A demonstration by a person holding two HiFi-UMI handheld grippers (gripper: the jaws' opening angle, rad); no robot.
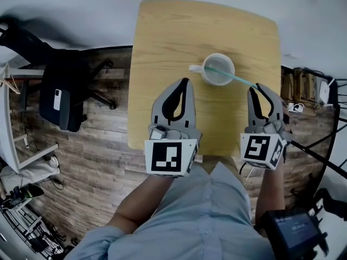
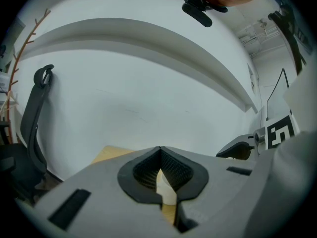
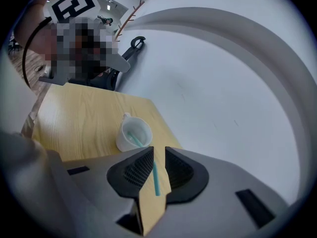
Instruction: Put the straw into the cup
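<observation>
One end of the straw (image 1: 236,77) sits in the cup (image 1: 207,78) just ahead of the right gripper (image 1: 256,88). The other end lies loose between its slightly parted jaws. Left gripper (image 1: 186,81) is closed and empty. Looks basically done.

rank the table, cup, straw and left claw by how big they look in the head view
1. table, by far the largest
2. left claw, though it sits nearer the camera, which inflates it
3. cup
4. straw, a thin line that covers the least area
</observation>
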